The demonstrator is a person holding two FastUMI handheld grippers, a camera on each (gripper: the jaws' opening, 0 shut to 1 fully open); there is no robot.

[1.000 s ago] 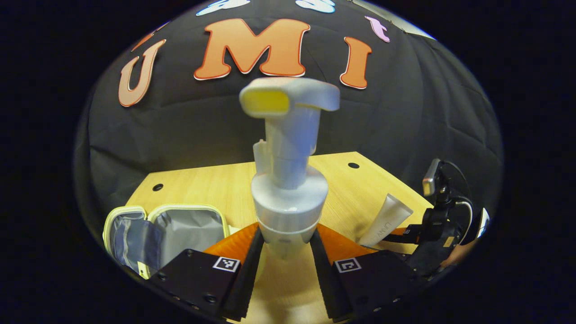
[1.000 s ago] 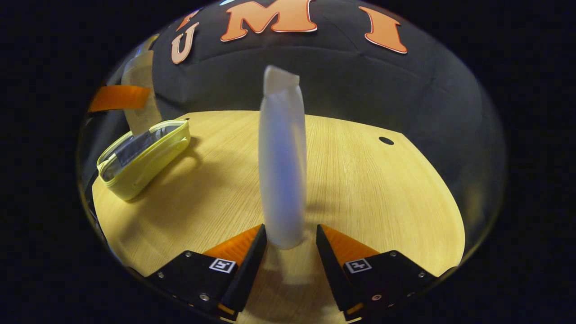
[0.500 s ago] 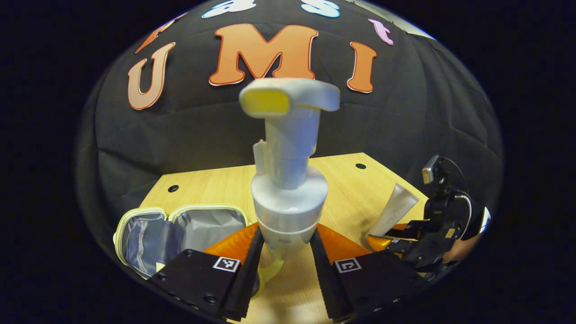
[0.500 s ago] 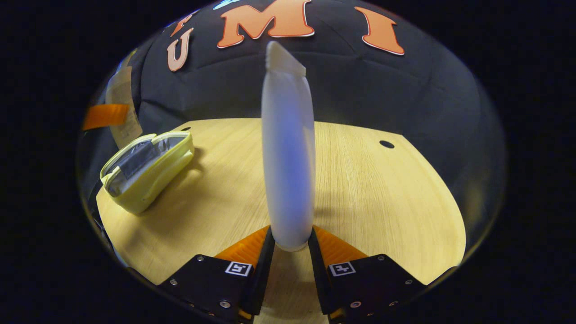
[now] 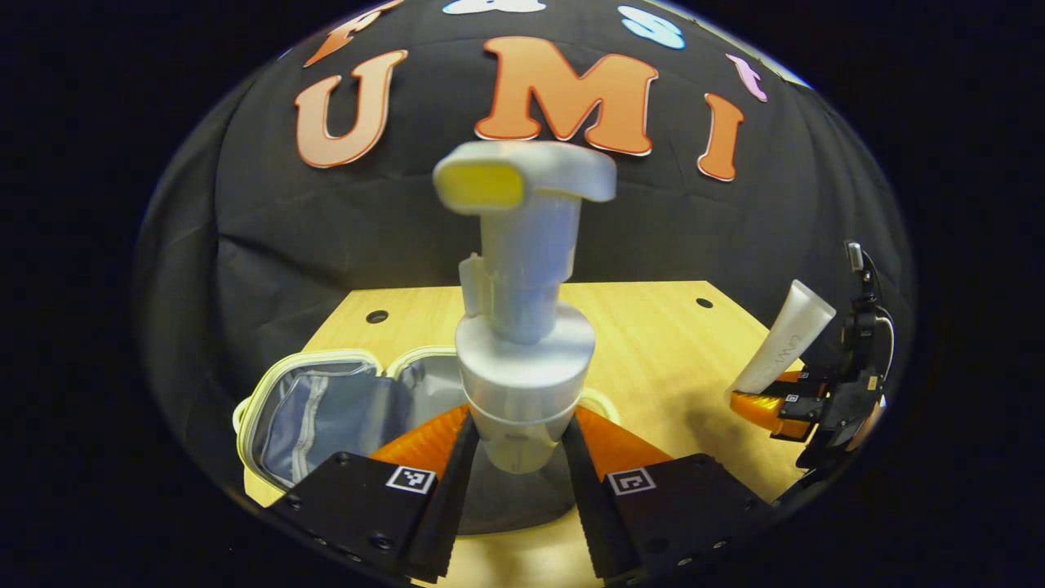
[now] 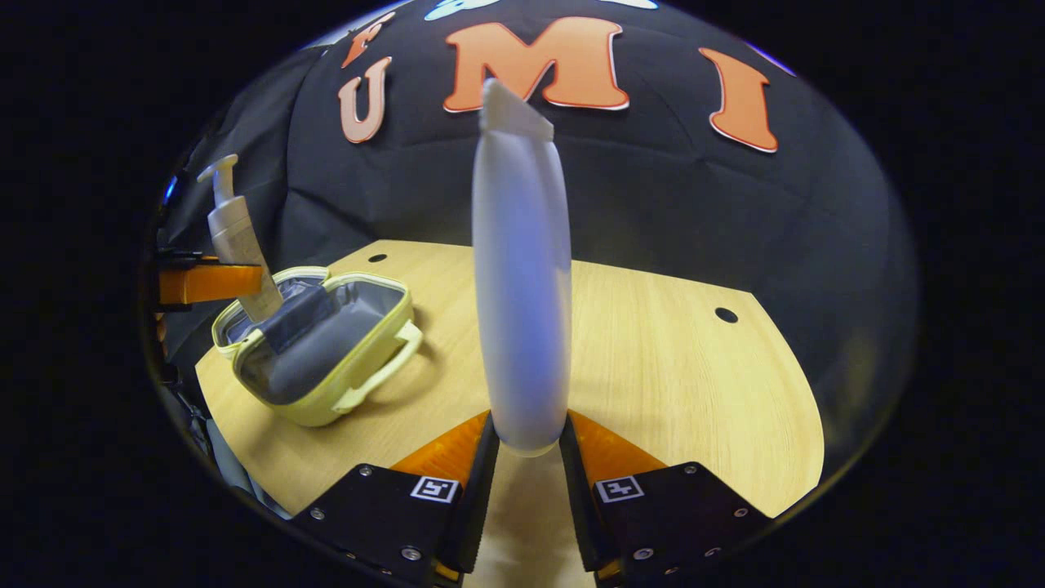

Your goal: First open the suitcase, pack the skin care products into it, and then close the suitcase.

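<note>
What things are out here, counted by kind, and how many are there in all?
Pump bottle: 1, held in the left hand-held gripper
Tube: 1, held in the right hand-held gripper
Yellow case, lying open: 1
Wooden table: 1
Hand-held grippers: 2
Total: 6

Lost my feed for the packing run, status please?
Left hand-held gripper shut on pump bottle, over open suitcase. Right hand-held gripper shut on tube, above the table. Nothing in the way.
</note>
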